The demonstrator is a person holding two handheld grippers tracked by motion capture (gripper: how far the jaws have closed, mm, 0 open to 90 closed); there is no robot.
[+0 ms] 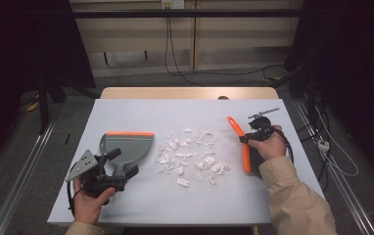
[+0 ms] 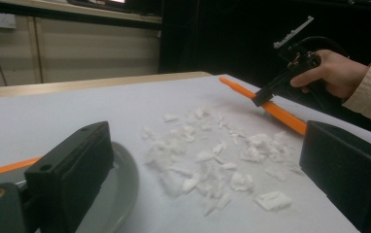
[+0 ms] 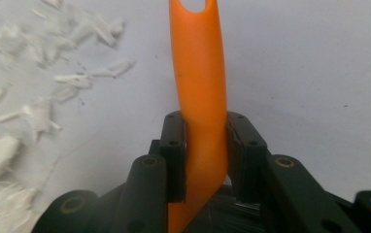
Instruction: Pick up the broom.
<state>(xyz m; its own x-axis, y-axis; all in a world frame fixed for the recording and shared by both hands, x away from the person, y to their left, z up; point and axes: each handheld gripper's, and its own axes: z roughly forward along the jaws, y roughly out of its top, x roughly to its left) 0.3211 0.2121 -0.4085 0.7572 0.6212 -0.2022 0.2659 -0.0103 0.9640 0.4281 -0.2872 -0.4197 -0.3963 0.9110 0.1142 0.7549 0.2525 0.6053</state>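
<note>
A grey dustpan (image 1: 126, 144) with an orange lip lies on the left of the white tabletop (image 1: 151, 112). A heap of white paper scraps (image 1: 190, 156) sits in the middle. My left gripper (image 1: 124, 164) is at the dustpan's handle end with its jaws wide apart. In the left gripper view the pan (image 2: 120, 179) lies under the left jaw and the scraps (image 2: 208, 155) lie ahead. My right gripper (image 1: 246, 138) is shut on an orange brush handle (image 1: 235, 126), just right of the scraps. In the right gripper view both pads press on the handle (image 3: 198, 73).
The tabletop ends in a wooden strip (image 1: 190, 92) at the far side. Metal floor rails (image 1: 23, 161) run along both sides of the table. Cables (image 1: 332, 156) trail on the floor to the right.
</note>
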